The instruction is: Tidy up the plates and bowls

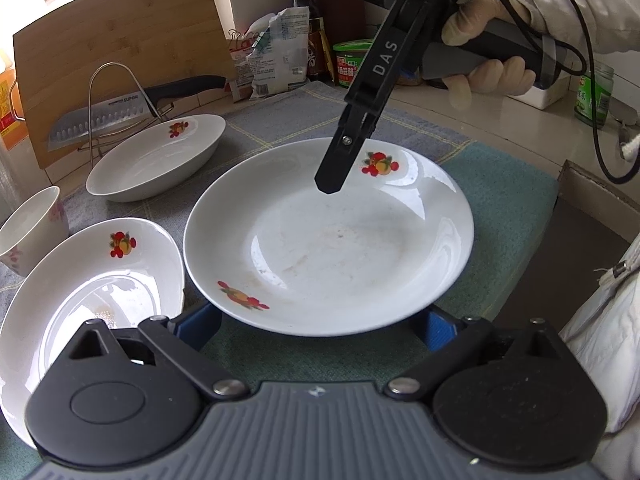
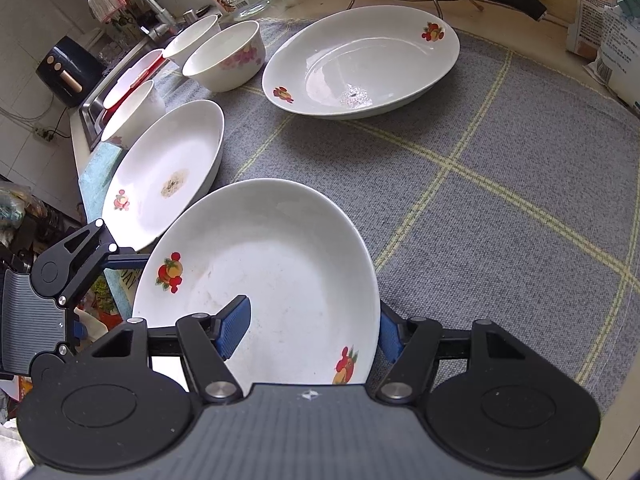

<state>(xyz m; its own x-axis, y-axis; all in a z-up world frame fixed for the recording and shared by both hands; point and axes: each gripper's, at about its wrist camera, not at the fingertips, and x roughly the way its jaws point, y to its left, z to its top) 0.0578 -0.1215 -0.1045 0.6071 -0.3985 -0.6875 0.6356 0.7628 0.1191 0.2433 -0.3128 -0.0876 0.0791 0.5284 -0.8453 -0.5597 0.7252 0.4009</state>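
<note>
right gripper (image 2: 312, 328) clamps near plate (image 2: 272, 264) rim, one pad inside | left gripper (image 1: 320, 326) open, straddling its edge | bare cloth (image 2: 500, 208) rightward | plate holds faint residue

Soft daylight, plate glare, fisheye-warped edges

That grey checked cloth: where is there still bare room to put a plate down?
The widest bare stretch of cloth lies right of the held plate, below the far plate. A narrower strip runs between those two plates. The sink side is crowded: another plate and bowls sit close together.
</note>
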